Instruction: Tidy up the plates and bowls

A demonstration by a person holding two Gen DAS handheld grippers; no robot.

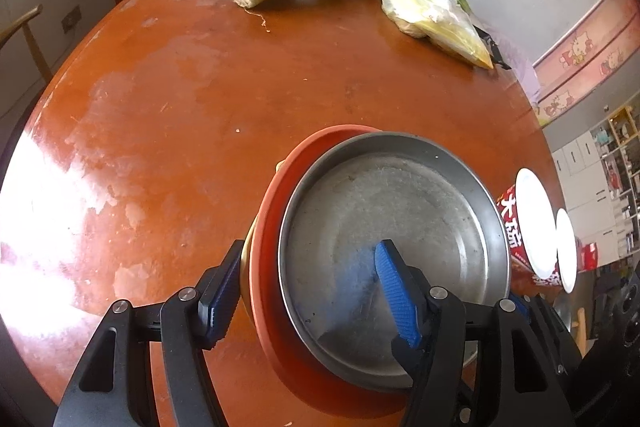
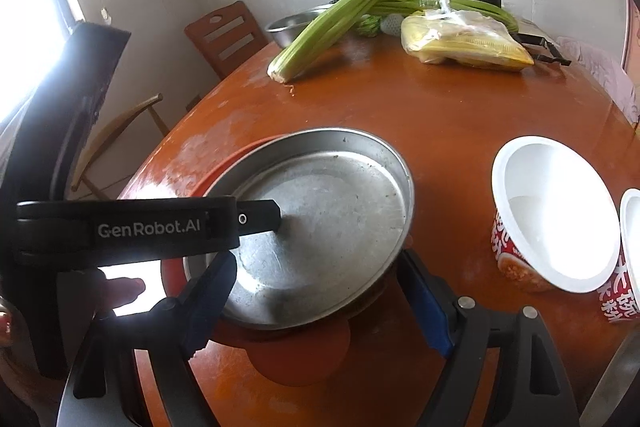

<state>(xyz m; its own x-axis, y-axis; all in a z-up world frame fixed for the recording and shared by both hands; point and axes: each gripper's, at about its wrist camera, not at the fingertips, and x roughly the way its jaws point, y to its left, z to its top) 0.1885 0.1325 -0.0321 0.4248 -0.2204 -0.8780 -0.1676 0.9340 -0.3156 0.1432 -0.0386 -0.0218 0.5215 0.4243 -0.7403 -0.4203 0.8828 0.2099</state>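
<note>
My left tool (image 1: 308, 291) is spread wide, straddling the 9 o'clock rims of the steel plate (image 1: 394, 247) and the orange plate (image 1: 276, 227) under it. My right tool (image 2: 320, 303) gapes wide around the steel plate's 6 o'clock edge. Two white bowls (image 2: 556, 211) stand at 3 o'clock on the desk (image 1: 200, 75).

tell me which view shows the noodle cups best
The right wrist view: the nearer noodle cup shows its whole white inside and red printed side, with a second cup cut by the edge. The left wrist view shows both only as thin, edge-on white rims.
</note>
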